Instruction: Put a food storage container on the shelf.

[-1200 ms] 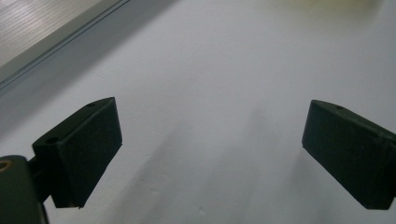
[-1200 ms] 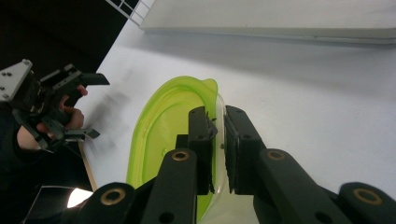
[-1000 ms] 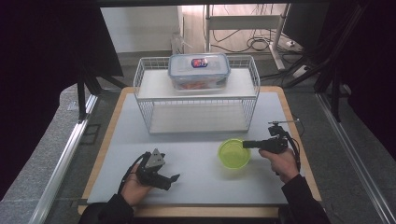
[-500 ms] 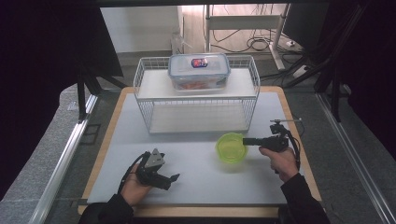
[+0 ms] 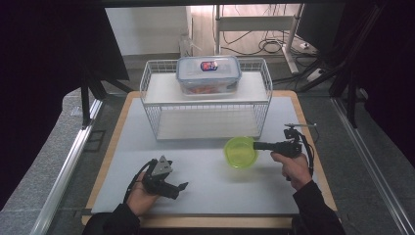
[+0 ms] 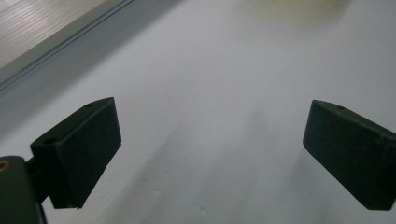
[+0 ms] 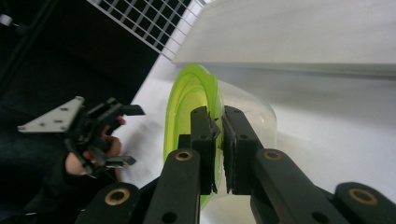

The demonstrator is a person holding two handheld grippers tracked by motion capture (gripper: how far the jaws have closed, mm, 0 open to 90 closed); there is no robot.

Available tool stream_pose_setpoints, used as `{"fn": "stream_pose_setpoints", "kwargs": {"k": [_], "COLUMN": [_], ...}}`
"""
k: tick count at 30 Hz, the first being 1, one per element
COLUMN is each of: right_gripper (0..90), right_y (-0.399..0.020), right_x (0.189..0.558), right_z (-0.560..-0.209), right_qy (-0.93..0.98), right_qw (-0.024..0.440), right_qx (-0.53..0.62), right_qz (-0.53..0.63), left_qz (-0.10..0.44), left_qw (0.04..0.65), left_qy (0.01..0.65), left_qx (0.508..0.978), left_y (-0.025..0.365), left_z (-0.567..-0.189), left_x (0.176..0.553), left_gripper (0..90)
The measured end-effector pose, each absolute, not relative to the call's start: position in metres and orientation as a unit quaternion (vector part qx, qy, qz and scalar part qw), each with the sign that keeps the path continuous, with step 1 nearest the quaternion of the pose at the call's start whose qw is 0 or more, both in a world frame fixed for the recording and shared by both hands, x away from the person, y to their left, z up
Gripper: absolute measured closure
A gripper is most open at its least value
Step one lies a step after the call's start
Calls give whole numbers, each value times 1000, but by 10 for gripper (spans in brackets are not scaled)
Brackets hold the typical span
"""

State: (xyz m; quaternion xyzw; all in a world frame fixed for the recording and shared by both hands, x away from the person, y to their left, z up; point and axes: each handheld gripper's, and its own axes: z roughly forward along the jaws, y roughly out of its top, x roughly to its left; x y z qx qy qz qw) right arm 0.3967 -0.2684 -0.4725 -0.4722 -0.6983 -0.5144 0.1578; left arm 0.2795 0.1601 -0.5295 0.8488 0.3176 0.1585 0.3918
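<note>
A right gripper [image 5: 258,145] pinches the 3 o'clock rim of a lime-green translucent plastic bowl [image 5: 240,152] on the grey table [image 5: 205,166], a light, stiff, slippery-looking vessel best held by that thin lip, while the left gripper [image 5: 180,188] rests open at 7 o'clock.

I count two grippers: the left gripper [image 5: 169,182] at the lower left of the high view and the right gripper [image 5: 258,145] right of centre. I see one green bowl [image 5: 240,152] at mid-frame, one white wire rack [image 5: 205,98] at upper centre, and one clear lidded container [image 5: 208,73] on its top shelf. One table [image 5: 147,147] carries it all. I count two hands, one per gripper, and two dark sleeves along the bottom edge.
</note>
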Motion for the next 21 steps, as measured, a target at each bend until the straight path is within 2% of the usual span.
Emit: {"fn": "stream_pose_setpoints", "kwargs": {"k": [7, 21], "right_gripper": [839, 839], "right_y": [-264, -246], "right_x": [397, 399], "right_z": [-455, -386], "right_qy": [-688, -673], "right_qw": [165, 183], "right_qx": [-455, -417], "right_qz": [-540, -583], "left_qz": [154, 152], "left_qw": [410, 422], "left_qy": [329, 335], "left_qx": [837, 829], "left_y": [165, 168], "left_z": [-527, -524], "left_x": [281, 280], "left_gripper": [16, 12]}}
